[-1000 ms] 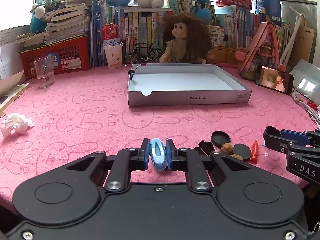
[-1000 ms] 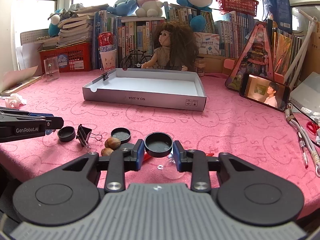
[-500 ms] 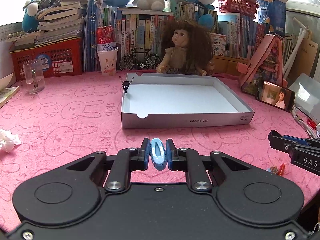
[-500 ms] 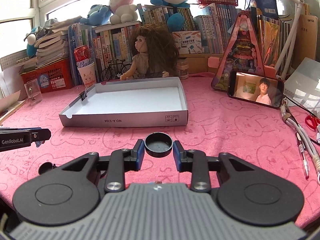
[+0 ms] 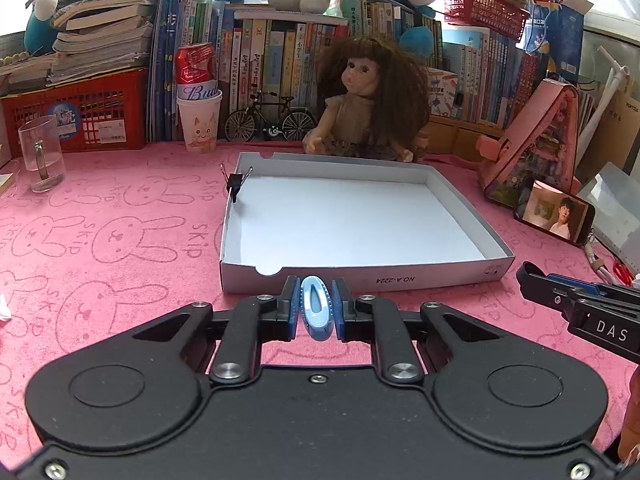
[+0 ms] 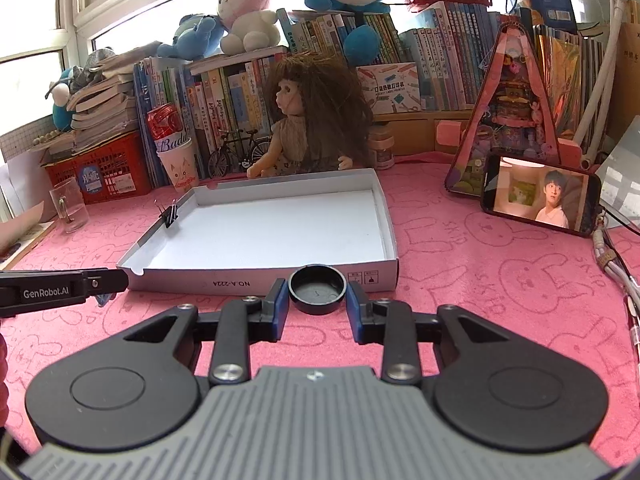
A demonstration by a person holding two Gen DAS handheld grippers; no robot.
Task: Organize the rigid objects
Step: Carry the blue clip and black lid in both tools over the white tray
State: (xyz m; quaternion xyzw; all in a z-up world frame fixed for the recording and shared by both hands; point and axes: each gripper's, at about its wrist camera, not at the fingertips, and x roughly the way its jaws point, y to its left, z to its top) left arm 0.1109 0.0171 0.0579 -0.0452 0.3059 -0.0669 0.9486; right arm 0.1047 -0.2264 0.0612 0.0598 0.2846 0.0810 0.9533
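Indoors, pink bunny cloth (image 5: 120, 240), bookshelf (image 5: 280, 52) behind, left gripper (image 5: 316, 312) clamping blue clip (image 5: 316, 308), right gripper (image 6: 317, 292) clamping black cap (image 6: 317, 289)

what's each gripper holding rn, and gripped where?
Left gripper: small blue oval clip, clamped across its long flat sides. Right gripper: black round cap, open side up, jaws pressing opposite sides of its rim.

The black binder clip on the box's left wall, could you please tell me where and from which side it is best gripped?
Probably by the black binder clip's two wire handles, coming from above: they stand upright over the white box's left wall, while its black body is clamped on that wall and offers little free surface.
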